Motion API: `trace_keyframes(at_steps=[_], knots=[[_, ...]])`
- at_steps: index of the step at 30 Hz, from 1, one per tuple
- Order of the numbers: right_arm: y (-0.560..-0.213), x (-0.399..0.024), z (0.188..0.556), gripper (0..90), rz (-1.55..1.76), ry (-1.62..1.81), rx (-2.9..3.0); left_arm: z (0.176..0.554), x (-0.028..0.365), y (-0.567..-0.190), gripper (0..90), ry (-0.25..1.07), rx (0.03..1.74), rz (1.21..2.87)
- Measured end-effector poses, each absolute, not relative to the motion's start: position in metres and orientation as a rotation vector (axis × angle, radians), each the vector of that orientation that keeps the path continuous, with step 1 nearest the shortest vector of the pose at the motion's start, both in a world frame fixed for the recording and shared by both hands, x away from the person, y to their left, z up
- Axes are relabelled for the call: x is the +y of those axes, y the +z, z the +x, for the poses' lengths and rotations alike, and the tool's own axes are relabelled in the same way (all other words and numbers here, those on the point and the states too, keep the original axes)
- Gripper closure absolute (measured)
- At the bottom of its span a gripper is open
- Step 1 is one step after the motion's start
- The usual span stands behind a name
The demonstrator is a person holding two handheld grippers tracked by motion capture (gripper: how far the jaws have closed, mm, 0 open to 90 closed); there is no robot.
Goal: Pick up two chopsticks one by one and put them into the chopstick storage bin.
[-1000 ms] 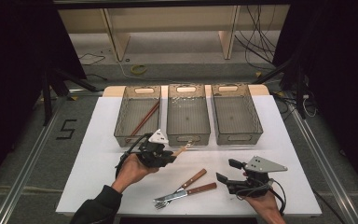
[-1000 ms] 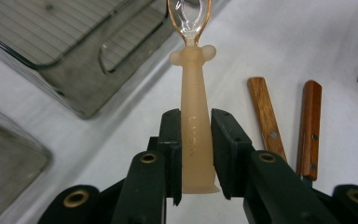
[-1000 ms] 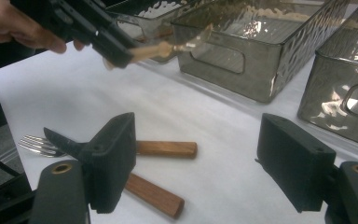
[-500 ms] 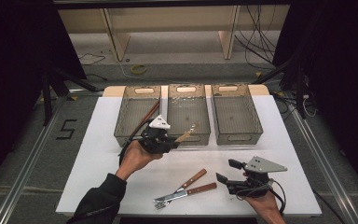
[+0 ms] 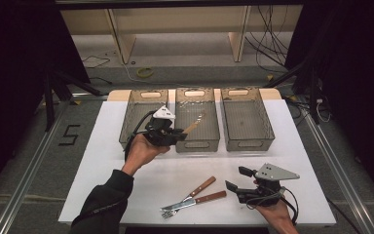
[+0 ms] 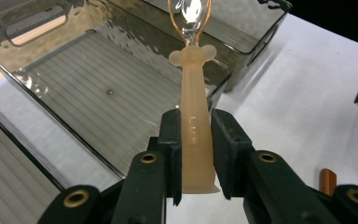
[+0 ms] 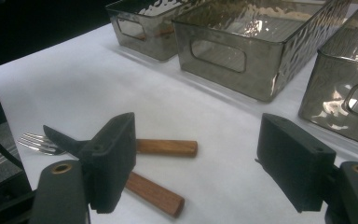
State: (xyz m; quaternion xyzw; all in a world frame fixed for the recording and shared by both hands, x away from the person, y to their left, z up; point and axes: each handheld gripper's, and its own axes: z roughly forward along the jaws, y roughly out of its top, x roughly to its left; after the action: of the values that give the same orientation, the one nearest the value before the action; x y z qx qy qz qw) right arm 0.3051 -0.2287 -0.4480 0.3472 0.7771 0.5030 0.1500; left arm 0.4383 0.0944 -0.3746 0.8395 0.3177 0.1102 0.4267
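Fingers point(image 6: 228, 154) of the left gripper point(image 5: 168, 132) clamp a pale spoon point(image 6: 195, 116) over the middle bin point(image 5: 197, 141); left bin point(image 5: 131, 129) holds one utensil; knife and fork point(image 5: 190, 197) remain on the surface point(image 5: 233, 161); right gripper point(image 5: 241, 183) wide open, empty

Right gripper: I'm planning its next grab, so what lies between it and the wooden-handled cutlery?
In the high view, only bare white table separates the right gripper from the wooden-handled cutlery; its jaws stand open.

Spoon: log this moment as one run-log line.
left hand-held gripper: shut on spoon | over middle bin | right hand-held gripper: open, near fork
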Motion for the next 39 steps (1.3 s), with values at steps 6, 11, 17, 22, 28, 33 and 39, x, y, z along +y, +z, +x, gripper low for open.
trace_keyframes(at_steps=[6,11,17,22,28,33,39], knots=[[-0.448,-0.229,0.305,29.1,0.995,1.444,2.233,0.451,0.093,-0.373,74.0,0.289,0.826,2.076],[-0.448,-0.229,0.305,29.2,0.995,1.445,2.233,0.461,0.092,-0.374,74.0,0.292,0.853,2.068],[-0.448,-0.229,0.305,29.1,0.994,1.446,2.232,0.474,0.091,-0.376,74.0,0.297,0.886,2.053],[-0.448,-0.229,0.305,29.1,0.996,1.445,2.232,0.483,0.09,-0.378,73.9,0.294,0.914,2.045],[-0.448,-0.229,0.305,29.2,0.994,1.446,2.234,0.495,0.087,-0.383,73.9,0.294,0.945,2.056],[-0.448,-0.229,0.305,29.2,0.994,1.446,2.235,0.502,0.083,-0.388,74.0,0.293,0.962,2.063],[-0.448,-0.229,0.305,29.2,0.996,1.447,2.237,0.509,0.08,-0.394,74.0,0.284,0.986,2.062]])
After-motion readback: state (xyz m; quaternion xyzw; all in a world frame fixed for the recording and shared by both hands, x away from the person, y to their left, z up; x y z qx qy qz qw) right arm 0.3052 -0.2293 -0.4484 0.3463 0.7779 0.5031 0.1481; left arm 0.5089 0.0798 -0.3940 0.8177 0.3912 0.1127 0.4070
